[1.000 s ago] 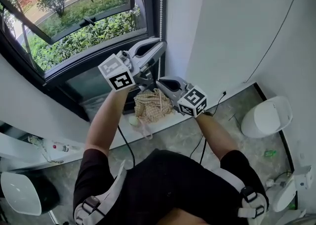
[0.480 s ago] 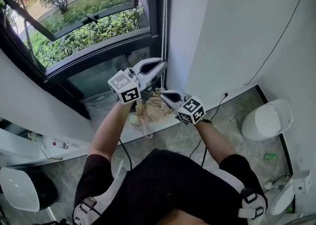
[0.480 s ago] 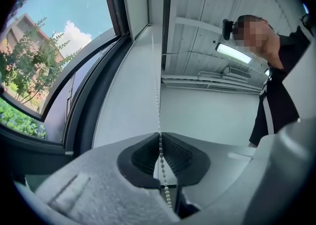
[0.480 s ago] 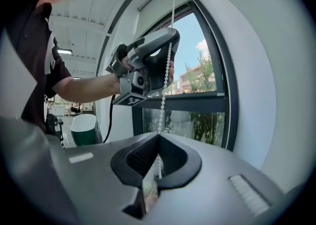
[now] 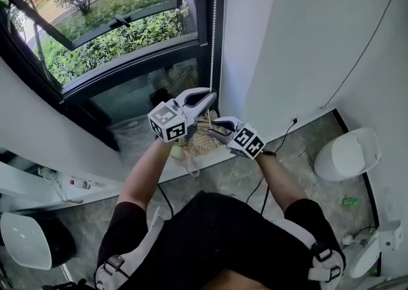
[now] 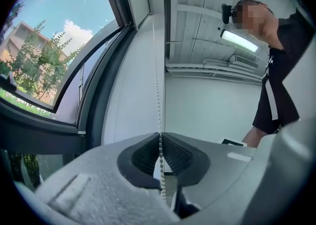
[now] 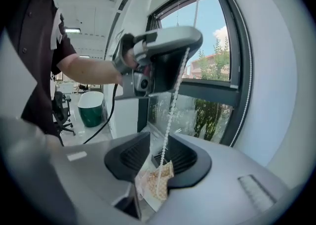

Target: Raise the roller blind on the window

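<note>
Roller-blind chain (image 5: pixel 214 27), a string of white beads, hangs straight down at the right edge of the window (image 5: pixel 95 40), just left of the white wall (image 5: pixel 306 40) that fills the right side of the head view. The window's dark frame slants across the far left, with green shrubs (image 5: pixel 108 46) behind the glass. Grey floor (image 5: pixel 299 148) runs along the foot of the wall, and a rounded white container (image 5: pixel 347 153) stands on it at the far right, well apart from the hands. The person, in a black top (image 5: pixel 217 238), reaches both forearms toward the window corner.

A low ledge (image 5: pixel 131 142) runs under the glass, and a checked cloth (image 5: pixel 197 141) lies on it, below the two grippers. A thin black cable (image 5: pixel 275 137) trails over the floor near the right forearm.

The left gripper (image 5: pixel 211 96) is the higher and farther one. Its own view shows its jaws pressed together on the roller-blind chain (image 6: pixel 158 100), with the beads running up from the pinch at the left gripper's tips (image 6: pixel 160 136) and down out of it.

The right gripper (image 5: pixel 215 128) sits just below and nearer, close to the left one but apart from it. Its jaws have just been opening and stand partly apart (image 7: pixel 157 145). The chain (image 7: pixel 172 110) drops from the left gripper above and passes between them, with neither pad pressing on it, and the checked cloth shows through the gap.
</note>
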`<move>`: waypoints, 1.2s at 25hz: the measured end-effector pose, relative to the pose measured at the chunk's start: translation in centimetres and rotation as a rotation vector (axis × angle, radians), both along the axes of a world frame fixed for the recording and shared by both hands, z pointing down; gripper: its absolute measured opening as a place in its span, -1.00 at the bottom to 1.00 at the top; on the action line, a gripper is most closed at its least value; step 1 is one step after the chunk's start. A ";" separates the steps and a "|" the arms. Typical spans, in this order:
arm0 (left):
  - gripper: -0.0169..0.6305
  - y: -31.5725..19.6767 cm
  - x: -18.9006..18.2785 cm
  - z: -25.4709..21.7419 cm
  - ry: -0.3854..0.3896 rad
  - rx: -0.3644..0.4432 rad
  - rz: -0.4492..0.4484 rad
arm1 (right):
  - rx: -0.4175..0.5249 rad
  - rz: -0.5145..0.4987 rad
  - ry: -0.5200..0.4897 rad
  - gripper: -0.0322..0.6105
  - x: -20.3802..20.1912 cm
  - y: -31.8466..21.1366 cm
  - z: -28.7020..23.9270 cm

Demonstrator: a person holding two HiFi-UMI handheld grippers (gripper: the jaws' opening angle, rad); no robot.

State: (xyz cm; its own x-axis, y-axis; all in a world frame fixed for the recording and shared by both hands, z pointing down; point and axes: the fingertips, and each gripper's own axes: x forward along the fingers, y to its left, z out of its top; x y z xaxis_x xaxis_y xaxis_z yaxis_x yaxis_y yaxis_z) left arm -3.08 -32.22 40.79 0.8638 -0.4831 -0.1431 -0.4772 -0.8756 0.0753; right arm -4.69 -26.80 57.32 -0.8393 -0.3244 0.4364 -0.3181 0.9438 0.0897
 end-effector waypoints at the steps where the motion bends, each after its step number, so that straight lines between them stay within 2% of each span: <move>1: -0.90 -0.1 -0.3 0.0 0.005 -0.004 -0.003 | 0.012 0.006 -0.023 -0.52 0.5 -0.5 -1.3; 4: -0.90 0.3 -0.7 0.0 0.015 -0.002 0.005 | 0.075 0.051 -0.164 -0.48 2.2 -2.7 -7.6; 7: -0.90 0.9 -0.4 -0.2 -0.009 0.025 0.004 | 0.130 0.090 -0.379 -0.44 3.2 -4.5 -16.6; 10: -0.90 1.2 -0.3 -0.2 0.010 0.023 0.009 | 0.146 0.099 -0.593 -0.41 3.5 -5.2 -24.9; 12: -0.90 1.4 -0.3 -0.2 0.019 0.022 0.016 | 0.172 0.090 -0.655 -0.41 3.0 -5.5 -28.6; 18: -0.90 2.4 -0.2 -0.4 0.022 0.034 0.017 | 0.190 0.072 -0.693 -0.42 0.6 -6.0 -32.5; 20: -0.90 2.2 -0.4 -0.3 0.028 0.032 0.013 | 0.194 0.066 -0.694 -0.53 -0.1 -6.1 -32.5; 23: -0.90 2.4 -0.5 0.3 0.038 0.012 0.010 | 0.222 0.083 -0.683 -0.81 -0.6 -5.8 -31.7; 27: -0.90 1.8 -0.5 0.9 0.038 -0.009 0.012 | 0.279 0.095 -0.671 -0.85 -0.7 -5.6 -31.1; 30: -0.90 2.4 0.7 4.4 0.002 -0.069 0.033 | 0.260 0.102 -0.583 -0.85 -0.8 -5.5 -27.6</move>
State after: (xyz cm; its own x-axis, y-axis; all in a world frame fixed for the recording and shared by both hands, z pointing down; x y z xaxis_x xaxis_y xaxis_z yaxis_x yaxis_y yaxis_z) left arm -2.41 -29.78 45.20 0.8789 -0.4636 -0.1123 -0.4483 -0.8832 0.1375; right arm -5.54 -32.29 29.70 -0.8742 -0.4487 -0.1856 -0.4707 0.8770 0.0964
